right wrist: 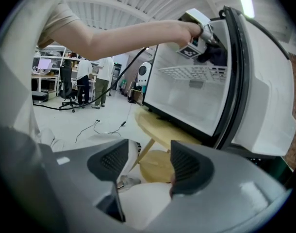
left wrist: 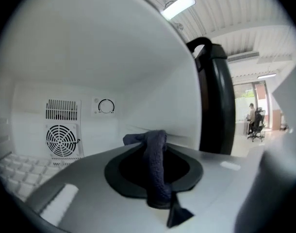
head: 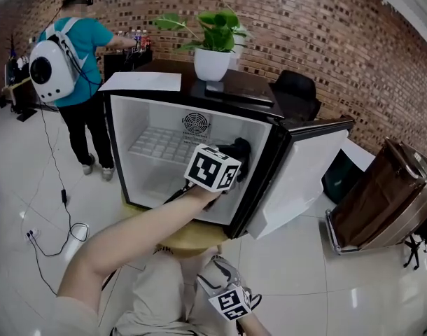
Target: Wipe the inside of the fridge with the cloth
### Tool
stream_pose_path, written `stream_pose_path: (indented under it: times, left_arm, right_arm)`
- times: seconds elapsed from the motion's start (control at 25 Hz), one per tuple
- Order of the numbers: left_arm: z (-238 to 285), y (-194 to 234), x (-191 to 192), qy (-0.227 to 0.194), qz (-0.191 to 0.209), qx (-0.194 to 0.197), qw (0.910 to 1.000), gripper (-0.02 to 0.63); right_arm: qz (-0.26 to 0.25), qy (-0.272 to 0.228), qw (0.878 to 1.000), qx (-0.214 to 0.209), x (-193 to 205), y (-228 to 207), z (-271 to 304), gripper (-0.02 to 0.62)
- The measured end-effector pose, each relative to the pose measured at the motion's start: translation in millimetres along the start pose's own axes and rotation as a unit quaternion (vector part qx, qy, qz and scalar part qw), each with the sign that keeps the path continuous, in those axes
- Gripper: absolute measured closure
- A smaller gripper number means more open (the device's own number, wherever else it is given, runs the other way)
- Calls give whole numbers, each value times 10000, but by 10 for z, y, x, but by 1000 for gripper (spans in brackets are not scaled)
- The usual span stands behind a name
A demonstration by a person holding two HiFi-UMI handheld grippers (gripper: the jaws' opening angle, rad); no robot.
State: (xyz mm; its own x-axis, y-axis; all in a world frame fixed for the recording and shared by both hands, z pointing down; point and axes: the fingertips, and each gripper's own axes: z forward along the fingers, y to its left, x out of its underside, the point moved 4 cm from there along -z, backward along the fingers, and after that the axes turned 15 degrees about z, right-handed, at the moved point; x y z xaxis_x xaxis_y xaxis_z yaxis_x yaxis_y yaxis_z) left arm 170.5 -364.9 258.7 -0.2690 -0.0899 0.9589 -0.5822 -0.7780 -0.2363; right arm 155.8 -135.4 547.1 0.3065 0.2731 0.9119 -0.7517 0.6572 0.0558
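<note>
L gripper (left wrist: 154, 173) clamps cloth (left wrist: 156, 147) in fridge (head: 157, 114), plant (head: 213, 44) atop; R gripper (right wrist: 148, 166) wide, empty.

Your right tongs (right wrist: 148, 165), grey with dark ribbed pads, stand apart with nothing between them; through the gap you see your light trousers and a shoe. Beyond them a small white fridge (right wrist: 187, 103) sits on a round pale wooden bench (right wrist: 160, 130), its black-rimmed door (right wrist: 264, 91) swung open to the right. Your bare left arm reaches across into the fridge above the white wire shelf (right wrist: 191, 73), carrying the left tongs (right wrist: 208, 45) with a dark cloth (right wrist: 221, 57) bunched at their tip. Far left, people (right wrist: 90, 79) stand by desks, and a black cable (right wrist: 97, 127) trails over the pale floor.
</note>
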Motion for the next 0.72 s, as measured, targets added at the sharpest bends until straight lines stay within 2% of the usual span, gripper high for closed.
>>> stream_pose_path:
  times: [0.12, 0.16, 0.36, 0.52, 0.72]
  left_arm:
    - [-298, -269, 6, -391, -482, 627, 9961, 529]
    - [-407, -335, 27, -534, -540, 711, 9946, 529]
    - [-881, -341, 410, -1101, -608, 286, 9916, 528]
    - [-957, -372, 912, -906, -443, 66, 9949, 528]
    - [-699, -306, 1477, -474, -828, -63, 9954, 528]
  right_arm:
    - [-11, 147, 9999, -74, 84, 84, 58, 318]
    - [-25, 194, 9998, -101, 105, 114, 77, 318]
    - [-111, 278, 9994, -165, 122, 211, 99, 318]
    - [-79, 87, 9999, -69, -16, 132, 60, 318]
    - [49, 89, 9998, -149, 57, 162, 79, 325]
